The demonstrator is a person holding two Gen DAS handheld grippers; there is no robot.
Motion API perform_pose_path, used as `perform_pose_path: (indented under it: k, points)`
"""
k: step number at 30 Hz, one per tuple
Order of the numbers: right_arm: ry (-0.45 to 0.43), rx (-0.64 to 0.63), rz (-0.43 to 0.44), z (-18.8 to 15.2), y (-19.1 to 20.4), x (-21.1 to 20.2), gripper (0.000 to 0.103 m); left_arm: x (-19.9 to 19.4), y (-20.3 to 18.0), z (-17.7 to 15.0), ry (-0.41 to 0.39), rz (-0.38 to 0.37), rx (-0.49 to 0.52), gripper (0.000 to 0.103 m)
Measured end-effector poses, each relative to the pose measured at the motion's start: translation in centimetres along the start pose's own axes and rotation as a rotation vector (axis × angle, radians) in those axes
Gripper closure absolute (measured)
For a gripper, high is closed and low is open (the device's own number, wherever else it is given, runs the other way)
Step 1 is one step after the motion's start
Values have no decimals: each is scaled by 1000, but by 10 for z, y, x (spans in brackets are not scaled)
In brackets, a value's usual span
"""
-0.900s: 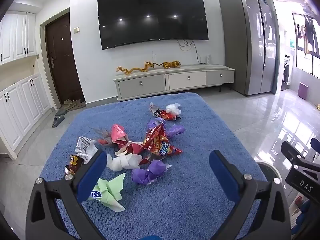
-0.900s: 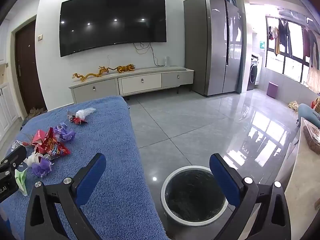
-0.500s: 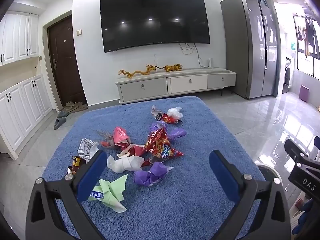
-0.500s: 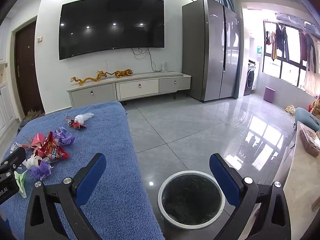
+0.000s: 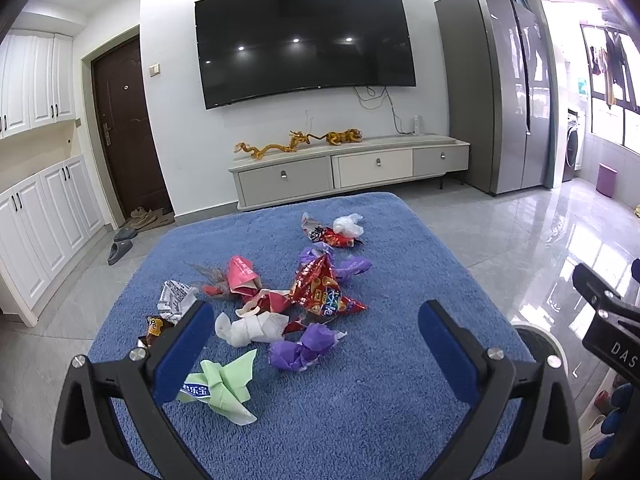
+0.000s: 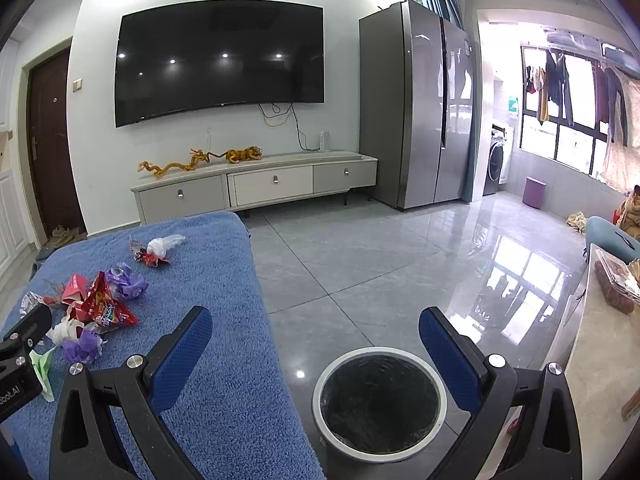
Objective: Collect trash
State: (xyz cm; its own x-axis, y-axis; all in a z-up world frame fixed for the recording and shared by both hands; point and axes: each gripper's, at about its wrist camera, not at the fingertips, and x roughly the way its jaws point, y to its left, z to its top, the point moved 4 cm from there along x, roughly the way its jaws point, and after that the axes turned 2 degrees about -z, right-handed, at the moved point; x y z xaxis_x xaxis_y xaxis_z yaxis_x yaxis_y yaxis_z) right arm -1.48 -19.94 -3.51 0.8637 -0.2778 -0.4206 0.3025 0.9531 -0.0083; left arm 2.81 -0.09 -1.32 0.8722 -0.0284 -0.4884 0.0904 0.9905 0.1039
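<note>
Crinkled foil wrappers litter fuzzy blue cloth (both hand-held grippers spread wide, empty).

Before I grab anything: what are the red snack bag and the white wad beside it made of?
Red snack bag: looks like glossy foil-plastic film, with shiny printed creases. White wad: probably matte tissue or soft paper, softly crumpled; I can't be sure.

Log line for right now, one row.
left hand-held gripper: open, empty | right hand-held gripper: open, empty | wrappers: on blue cloth | bin: floor
</note>
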Motion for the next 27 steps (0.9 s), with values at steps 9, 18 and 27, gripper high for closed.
perform_pose_path:
  k: [9, 18, 27]
  points:
    - [-20, 11, -5, 3, -1, -3, 0, -4, -3, -1, 4, -31, 26, 0]
    - [2, 34, -30, 6, -13, 2, 0, -10, -30, -10, 34, -185, 66, 0]
    - [39, 50, -20, 4, -21, 7, 0, -6, -24, -19, 48, -243, 86, 0]
